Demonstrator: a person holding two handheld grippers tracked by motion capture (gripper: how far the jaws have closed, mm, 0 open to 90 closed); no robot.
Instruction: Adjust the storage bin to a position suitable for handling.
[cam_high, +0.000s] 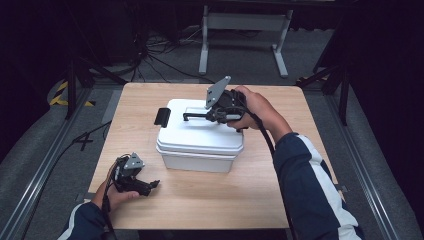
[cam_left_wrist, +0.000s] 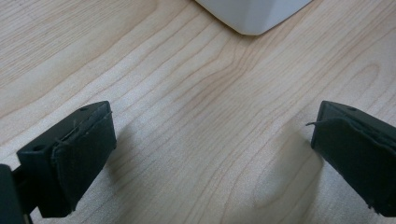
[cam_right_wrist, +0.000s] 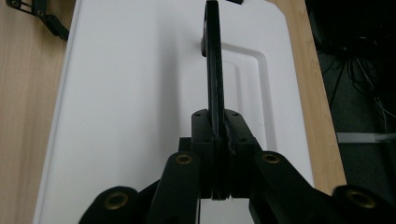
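A white lidded box (cam_high: 200, 142) stands in the middle of the wooden table (cam_high: 210, 200). Its thin black carry handle (cam_high: 194, 116) is raised off the lid. My right gripper (cam_high: 209, 116) is shut on that handle from the right. In the right gripper view the handle (cam_right_wrist: 212, 70) stands edge-on, pinched between the jaws of the right gripper (cam_right_wrist: 215, 135), above the white lid (cam_right_wrist: 130, 93). My left gripper (cam_high: 152, 185) lies open on the table at the front left. Bare wood lies between the jaws of the left gripper (cam_left_wrist: 212, 144), and a box corner (cam_left_wrist: 254, 14) is just ahead.
A black latch (cam_high: 161, 116) hangs at the box's left end, also seen as the latch (cam_right_wrist: 42, 16) at the top left of the right gripper view. Beyond the table's far edge are a white metal frame (cam_high: 245, 35) and floor cables (cam_high: 160, 55). Rails run along both sides.
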